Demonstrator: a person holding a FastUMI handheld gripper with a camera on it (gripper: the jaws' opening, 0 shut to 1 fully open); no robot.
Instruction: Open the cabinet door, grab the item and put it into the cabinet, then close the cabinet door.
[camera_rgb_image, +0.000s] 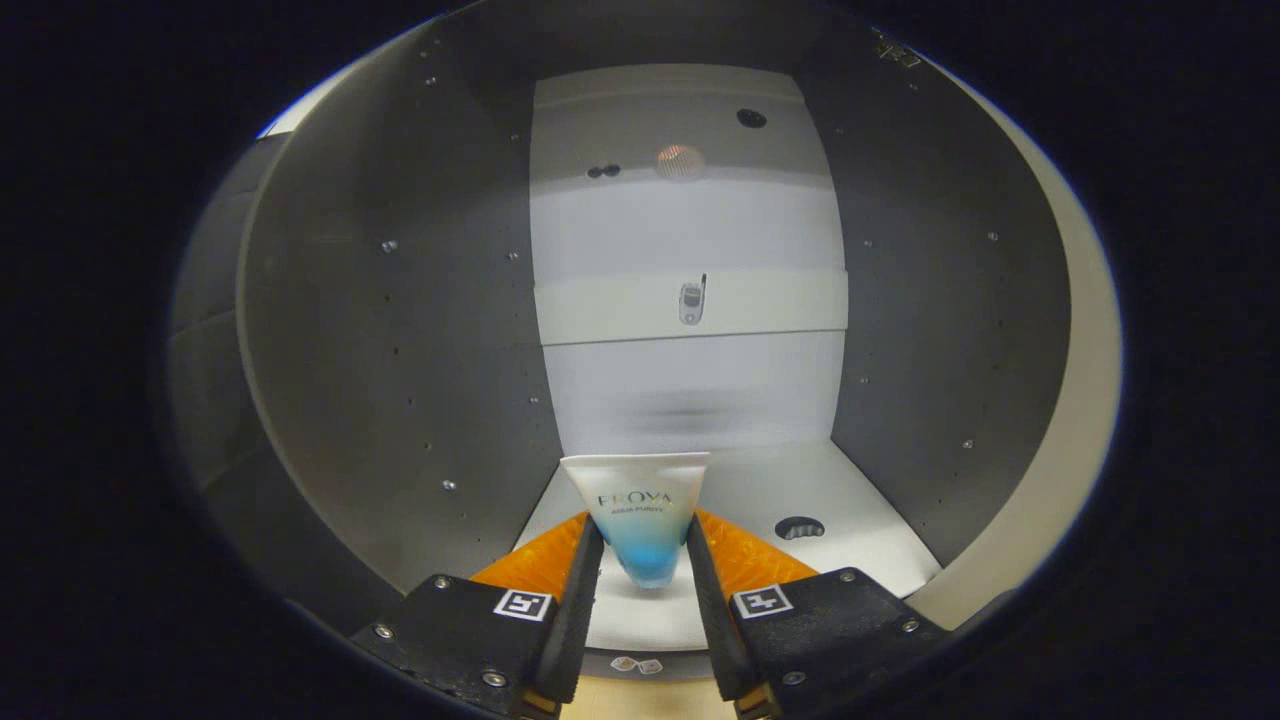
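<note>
One tube (640, 515), white at its flat crimped end and blue toward the cap, stands upright between the fingers of your gripper (645, 580), which appear clamped on its lower half, one finger on each side, with the cap end pointing down over the near edge of the cabinet floor (850, 500). You are holding it just inside the mouth of the open cabinet (400, 350), whose two dark side walls run away to a pale back panel (690, 220). The step in hand looks to be the placing: carry the tube a little farther in so it sits well clear of the front lip, lower it until it rests on the floor, and only then let the fingers part, since a tube this narrow at the base will likely topple if released early or upright on its cap. Back straight out afterwards so the fingers do not drag it along. Counted here: one tube, one gripper with two fingers, one cabinet, one horizontal rail (690, 305) across the back panel carrying one small metal fitting (691, 300), and one dark cut-out (799, 527) in the floor to the right.
</note>
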